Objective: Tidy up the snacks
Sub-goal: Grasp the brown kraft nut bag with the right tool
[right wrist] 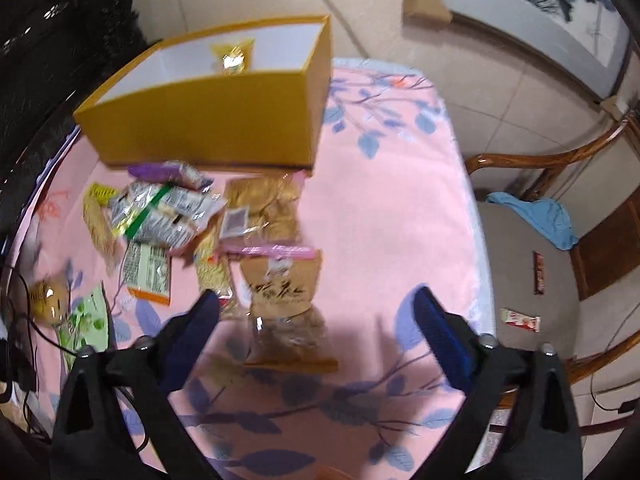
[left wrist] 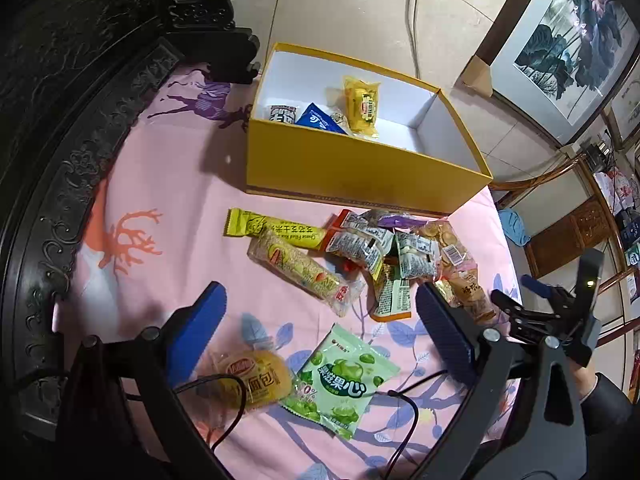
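Note:
A yellow box (left wrist: 360, 168) with a white inside stands on the pink cloth and holds a few snack packs, among them a yellow pack (left wrist: 362, 106). A pile of loose snacks (left wrist: 376, 248) lies in front of it. My left gripper (left wrist: 320, 312) is open and empty above a green candy bag (left wrist: 346, 376) and a yellow bread pack (left wrist: 256, 376). My right gripper (right wrist: 316, 308) is open and empty above a brown biscuit bag (right wrist: 280, 300). The box (right wrist: 208, 124) and the pile (right wrist: 168, 208) also show in the right wrist view. The right gripper shows at the left wrist view's right edge (left wrist: 536, 292).
A dark carved headboard (left wrist: 60, 140) borders the cloth on the left. A wooden chair (right wrist: 532, 240) at the right holds a blue cloth (right wrist: 540, 216) and two snack bars (right wrist: 520, 318). A framed painting (left wrist: 568, 40) leans on the tiled floor.

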`<state>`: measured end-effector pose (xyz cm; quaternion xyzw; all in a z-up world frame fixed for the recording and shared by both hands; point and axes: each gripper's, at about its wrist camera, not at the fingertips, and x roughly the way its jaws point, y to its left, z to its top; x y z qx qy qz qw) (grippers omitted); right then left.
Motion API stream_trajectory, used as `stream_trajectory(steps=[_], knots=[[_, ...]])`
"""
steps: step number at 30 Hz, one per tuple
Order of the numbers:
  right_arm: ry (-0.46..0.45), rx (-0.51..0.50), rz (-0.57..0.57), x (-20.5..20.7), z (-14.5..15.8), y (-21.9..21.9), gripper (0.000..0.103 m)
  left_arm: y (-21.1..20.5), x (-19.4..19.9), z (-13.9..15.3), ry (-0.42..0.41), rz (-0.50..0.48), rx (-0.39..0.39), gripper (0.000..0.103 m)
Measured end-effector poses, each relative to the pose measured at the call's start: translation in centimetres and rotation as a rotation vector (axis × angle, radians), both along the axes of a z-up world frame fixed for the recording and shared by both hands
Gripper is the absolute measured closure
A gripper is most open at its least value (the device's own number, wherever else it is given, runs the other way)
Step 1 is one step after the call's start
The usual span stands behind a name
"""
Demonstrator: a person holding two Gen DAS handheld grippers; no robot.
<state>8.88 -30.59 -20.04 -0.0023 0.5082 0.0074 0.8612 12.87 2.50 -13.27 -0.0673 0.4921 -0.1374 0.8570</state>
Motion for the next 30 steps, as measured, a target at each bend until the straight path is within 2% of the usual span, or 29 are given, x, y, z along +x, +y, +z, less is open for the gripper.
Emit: stream_trajectory(steps=[10, 11, 12, 15, 19, 25, 30], knots=[[0.13, 0.02, 0.003, 2.7, -5.2, -0.1, 0.019, 2.1, -1.0, -0.3, 0.019, 0.062, 0.013, 0.006], [0.132, 0.052, -0.006, 2.7, -5.5, -0.4, 0.029, 2.4, -1.1, -0.4, 0.021, 0.067, 0.019, 0.006], [0.124, 0.03, -0.011, 2.5, -5.4, -0.5, 0.044, 2.8, -1.2, -0.5, 0.023, 0.074, 0.028, 0.006], [0.133, 0.035, -0.007, 2.1, -5.1, -0.8, 0.061, 3.8, -1.4, -1.2, 0.042, 0.093, 0.043, 0.006], [0.137, 0.043, -0.045, 0.6, -4.4, -1.3, 0.062, 4.3, -1.7, -2.9, 0.089, 0.095, 0.071, 0.006], [0.112, 0.061, -0.036, -1.8, -2.9, -0.8, 0.062, 2.0, -2.8, -5.5, 0.114, -0.039, 0.189, 0.006], [0.073, 0.07, -0.054, -3.2, -1.1, -0.6, 0.063, -0.4, -2.4, -6.1, 0.089, -0.119, 0.212, 0.006]])
